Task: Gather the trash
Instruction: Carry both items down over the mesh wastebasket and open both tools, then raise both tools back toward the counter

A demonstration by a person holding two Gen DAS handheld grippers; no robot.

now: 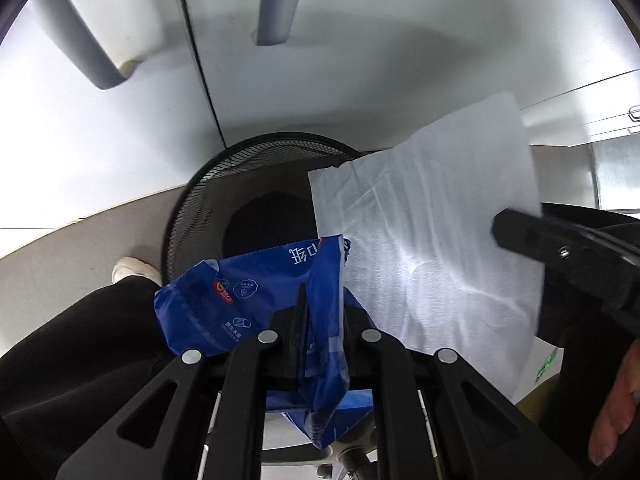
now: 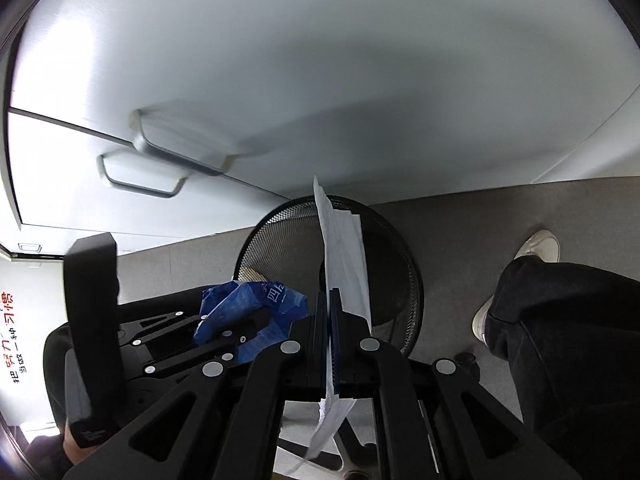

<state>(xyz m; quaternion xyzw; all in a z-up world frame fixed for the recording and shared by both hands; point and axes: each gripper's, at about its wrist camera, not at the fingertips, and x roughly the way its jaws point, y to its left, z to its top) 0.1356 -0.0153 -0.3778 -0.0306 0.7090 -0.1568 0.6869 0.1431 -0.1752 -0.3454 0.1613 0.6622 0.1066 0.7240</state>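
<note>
My left gripper [image 1: 320, 292] is shut on a crumpled blue plastic wrapper [image 1: 256, 300] and holds it over the near rim of a black mesh waste bin [image 1: 208, 200] on the floor. My right gripper [image 2: 330, 296] is shut on a white paper tissue [image 2: 344, 248], which hangs edge-on above the same bin [image 2: 400, 264]. In the left wrist view the tissue [image 1: 432, 240] spreads wide at the right, with the right gripper's black fingers [image 1: 532, 236] clamped on its edge. The blue wrapper [image 2: 248, 300] and the left gripper [image 2: 224, 332] show at the left of the right wrist view.
A white cabinet [image 1: 320, 80] with grey handles [image 2: 176, 152] stands right behind the bin. The floor [image 2: 460, 216] is grey. The person's black trouser legs [image 2: 568, 340] and white shoes [image 2: 540, 246] are beside the bin. A chair base [image 2: 348, 460] is below the grippers.
</note>
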